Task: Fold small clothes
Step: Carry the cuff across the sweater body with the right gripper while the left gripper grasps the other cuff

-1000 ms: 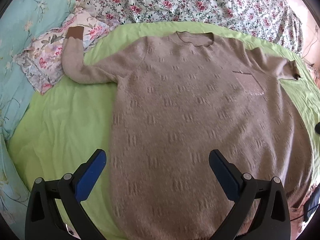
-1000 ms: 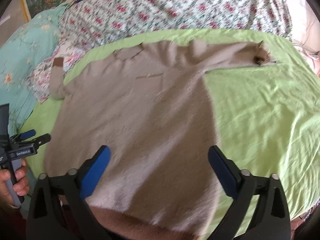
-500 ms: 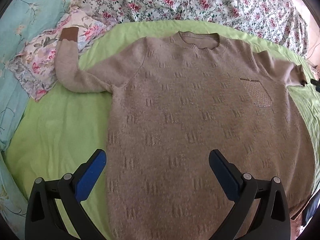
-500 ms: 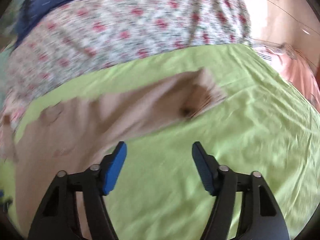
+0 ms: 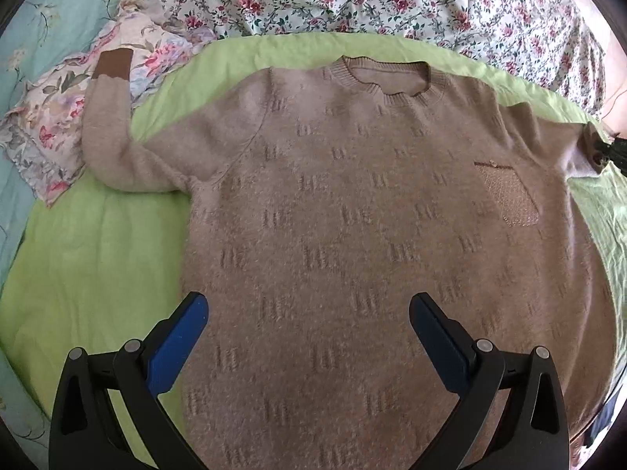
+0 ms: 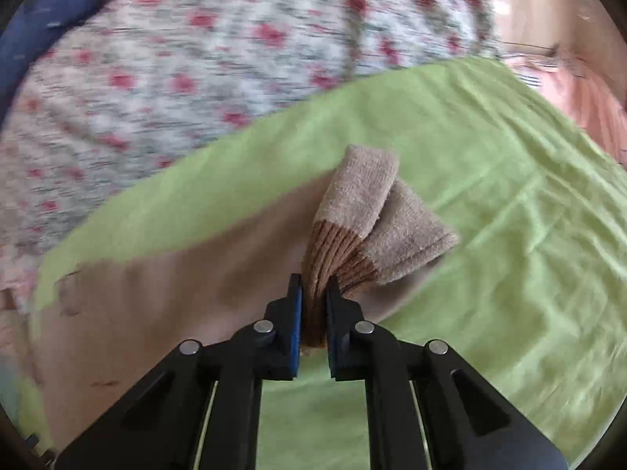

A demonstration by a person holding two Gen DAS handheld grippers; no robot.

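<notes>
A beige knit sweater point(image 5: 352, 211) lies flat, front up, on a green sheet point(image 5: 90, 266), neck at the far side. Its left sleeve point(image 5: 106, 117) bends up onto a floral pillow, brown cuff at the tip. My left gripper point(image 5: 307, 313) is open and empty above the sweater's lower body. My right gripper point(image 6: 313, 293) is shut on the brown cuff point(image 6: 333, 250) of the right sleeve point(image 6: 372, 215), which is bunched and folded over the fingers. The right gripper also shows as a dark shape at the sleeve end in the left wrist view point(image 5: 611, 152).
A floral quilt point(image 5: 352, 0) lies along the far side of the bed. A floral pillow point(image 5: 51, 117) and a turquoise cover point(image 5: 35, 11) lie at the left. Green sheet point(image 6: 490, 235) spreads to the right of the sleeve.
My right gripper moved to the right sleeve's end and shut on its cuff. My left gripper moved a little forward over the sweater, still open.
</notes>
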